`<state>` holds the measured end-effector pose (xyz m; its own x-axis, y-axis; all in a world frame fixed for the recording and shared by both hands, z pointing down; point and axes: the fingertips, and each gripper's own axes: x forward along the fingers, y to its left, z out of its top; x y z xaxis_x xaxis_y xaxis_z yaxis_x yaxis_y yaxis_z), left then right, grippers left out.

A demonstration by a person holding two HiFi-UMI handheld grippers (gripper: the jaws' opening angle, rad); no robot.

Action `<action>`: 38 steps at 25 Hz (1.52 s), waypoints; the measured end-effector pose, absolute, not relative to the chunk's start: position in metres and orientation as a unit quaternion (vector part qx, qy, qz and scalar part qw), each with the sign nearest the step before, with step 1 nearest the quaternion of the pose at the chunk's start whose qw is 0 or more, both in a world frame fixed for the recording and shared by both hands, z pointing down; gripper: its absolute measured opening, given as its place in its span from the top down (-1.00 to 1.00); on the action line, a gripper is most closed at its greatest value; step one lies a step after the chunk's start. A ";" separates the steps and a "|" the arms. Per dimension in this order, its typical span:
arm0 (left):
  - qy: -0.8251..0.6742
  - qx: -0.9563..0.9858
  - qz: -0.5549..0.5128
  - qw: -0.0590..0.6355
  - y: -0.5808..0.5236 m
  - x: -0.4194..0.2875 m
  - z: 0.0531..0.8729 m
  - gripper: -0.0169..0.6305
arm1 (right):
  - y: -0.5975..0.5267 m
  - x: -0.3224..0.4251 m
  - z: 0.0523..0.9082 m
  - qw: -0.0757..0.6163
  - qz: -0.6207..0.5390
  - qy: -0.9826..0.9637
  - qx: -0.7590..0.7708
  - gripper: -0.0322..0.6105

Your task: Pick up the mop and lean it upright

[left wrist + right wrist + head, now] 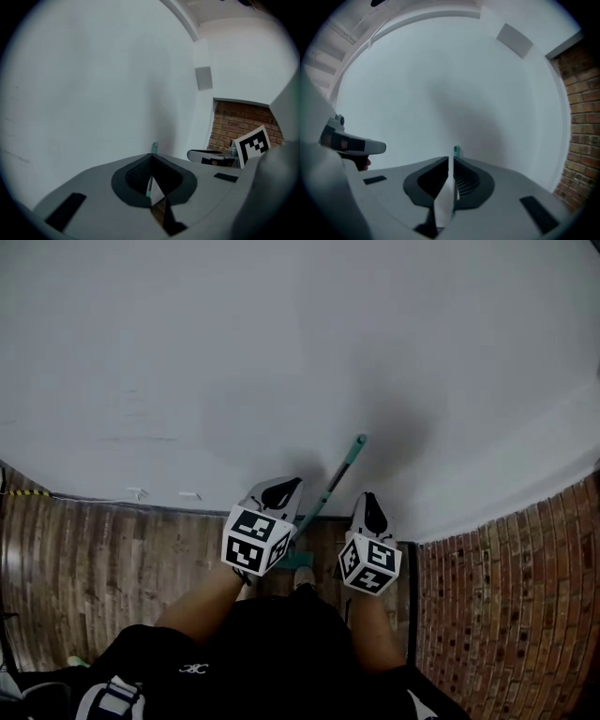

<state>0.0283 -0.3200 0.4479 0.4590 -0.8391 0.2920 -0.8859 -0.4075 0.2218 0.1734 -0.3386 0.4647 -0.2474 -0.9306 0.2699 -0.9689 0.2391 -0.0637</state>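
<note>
The mop's teal handle [336, 482] leans upright against the white wall [281, 352], its top end touching the wall. Its teal base [298, 561] rests on the floor between my two grippers. My left gripper [284, 487] hangs just left of the handle, jaws shut and holding nothing. My right gripper [372, 501] is just right of the handle, also shut and empty. In the left gripper view the handle's tip [154, 146] peeks over the closed jaws of the left gripper [151, 157]. The right gripper view shows the handle's tip [456, 150] above the closed right gripper [450, 159].
A red brick wall [506, 615] meets the white wall at the right. Wood-plank floor [112, 559] lies at the left below the baseboard. The person's dark-clothed legs [272, 652] fill the bottom. Each gripper shows in the other's view: right gripper [211, 156], left gripper [351, 143].
</note>
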 end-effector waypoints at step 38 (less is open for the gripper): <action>-0.581 0.783 0.106 0.196 -0.402 0.045 0.485 0.96 | -0.407 0.138 0.527 0.141 0.161 -0.894 0.393 0.57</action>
